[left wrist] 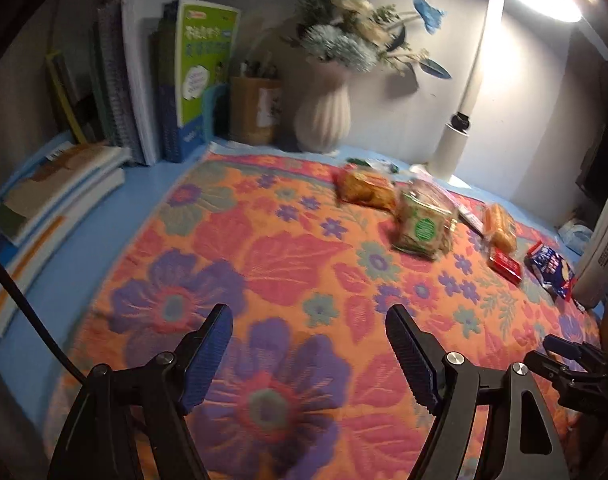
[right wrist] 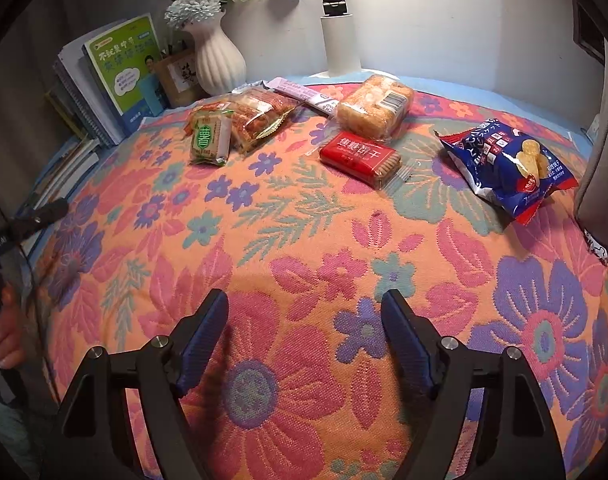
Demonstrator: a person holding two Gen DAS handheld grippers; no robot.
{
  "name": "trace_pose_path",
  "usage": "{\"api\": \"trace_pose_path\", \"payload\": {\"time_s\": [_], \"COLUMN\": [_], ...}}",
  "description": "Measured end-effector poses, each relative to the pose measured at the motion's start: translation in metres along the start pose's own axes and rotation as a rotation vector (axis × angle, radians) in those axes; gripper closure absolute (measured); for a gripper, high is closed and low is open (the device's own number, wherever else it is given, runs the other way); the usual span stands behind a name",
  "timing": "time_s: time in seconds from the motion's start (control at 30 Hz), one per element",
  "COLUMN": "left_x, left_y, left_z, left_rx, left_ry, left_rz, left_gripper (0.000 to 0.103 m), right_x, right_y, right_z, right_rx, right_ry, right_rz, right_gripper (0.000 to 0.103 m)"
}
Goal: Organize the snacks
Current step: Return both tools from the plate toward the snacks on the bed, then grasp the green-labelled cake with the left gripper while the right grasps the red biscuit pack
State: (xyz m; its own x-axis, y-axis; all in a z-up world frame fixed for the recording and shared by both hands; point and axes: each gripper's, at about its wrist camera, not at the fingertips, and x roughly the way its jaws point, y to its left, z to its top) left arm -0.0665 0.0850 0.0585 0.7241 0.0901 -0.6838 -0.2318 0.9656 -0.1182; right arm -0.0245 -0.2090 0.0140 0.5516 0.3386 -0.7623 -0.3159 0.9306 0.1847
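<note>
Nothing grabbed yet: both the left gripper (left wrist: 307, 354) and right gripper (right wrist: 305, 338) hang wide and empty over the near cloth (right wrist: 304, 240). Snacks sit far: red pack (right wrist: 357, 157), blue bag (right wrist: 507, 168). Next, I'd guess, reach forward.

We see an orange cloth (right wrist: 304, 216) patterned with pink, purple and teal flowers over a blue desk (left wrist: 104, 216). On it lie a red biscuit pack (right wrist: 359, 158), a dark blue snack bag (right wrist: 507, 168) and a green-labelled packet (right wrist: 208, 140). The ribbed vase (right wrist: 219, 58) is white.
</note>
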Motion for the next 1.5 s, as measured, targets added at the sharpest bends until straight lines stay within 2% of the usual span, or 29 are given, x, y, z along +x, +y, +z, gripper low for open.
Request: {"api": "trace_pose_path", "payload": {"time_s": [0.13,0.23,0.37,0.57,0.77,0.9,1.07,1.13,1.27,1.4,1.43,1.5], "left_x": [-0.050,-0.062,-0.022,0.056,0.080,0.102,0.140,0.148,0.149,0.160,0.159,0.158], "left_y": [0.054,0.065,0.036,-0.034,-0.083,-0.103,-0.115,-0.119,-0.123,-0.133,-0.135,-0.137], "left_z": [0.025,0.032,0.024,0.011,0.039,0.054,0.054,0.054,0.061,0.062,0.062,0.061], "left_rx": [-0.051,-0.073,-0.073,-0.070,0.007,0.032,0.029,0.024,0.023,0.062,0.073,0.083], "left_ry": [-0.084,-0.112,-0.047,0.088,0.085,0.113,0.160,0.168,0.132,0.149,0.144,0.140], "left_rz": [0.133,0.146,0.077,-0.106,-0.187,-0.204,-0.199,-0.191,-0.201,-0.191,-0.196,-0.216], "left_gripper": [0.026,0.026,0.026,0.026,0.026,0.026,0.026,0.026,0.026,0.026,0.028,0.047], "right_x": [-0.001,0.000,-0.003,-0.006,-0.003,0.009,0.037,0.046,0.059,0.069,0.070,0.071], "right_y": [0.000,-0.003,-0.010,-0.029,-0.024,-0.021,-0.034,-0.040,-0.046,-0.045,-0.045,-0.044], "right_z": [0.000,0.001,0.001,0.004,0.033,0.065,0.092,0.097,0.100,0.100,0.100,0.100], "right_rx": [-0.001,0.011,0.051,0.148,0.089,0.015,-0.011,-0.006,0.004,-0.014,-0.019,-0.026], "right_ry": [-0.005,-0.004,-0.007,0.004,0.036,0.018,0.019,0.025,0.022,0.036,0.033,0.031], "right_rz": [0.010,0.016,0.042,0.092,0.040,-0.025,-0.029,-0.023,0.010,-0.003,-0.004,-0.004], "right_gripper": [0.024,0.024,0.024,0.024,0.024,0.024,0.024,0.024,0.024,0.024,0.024,0.024]}}
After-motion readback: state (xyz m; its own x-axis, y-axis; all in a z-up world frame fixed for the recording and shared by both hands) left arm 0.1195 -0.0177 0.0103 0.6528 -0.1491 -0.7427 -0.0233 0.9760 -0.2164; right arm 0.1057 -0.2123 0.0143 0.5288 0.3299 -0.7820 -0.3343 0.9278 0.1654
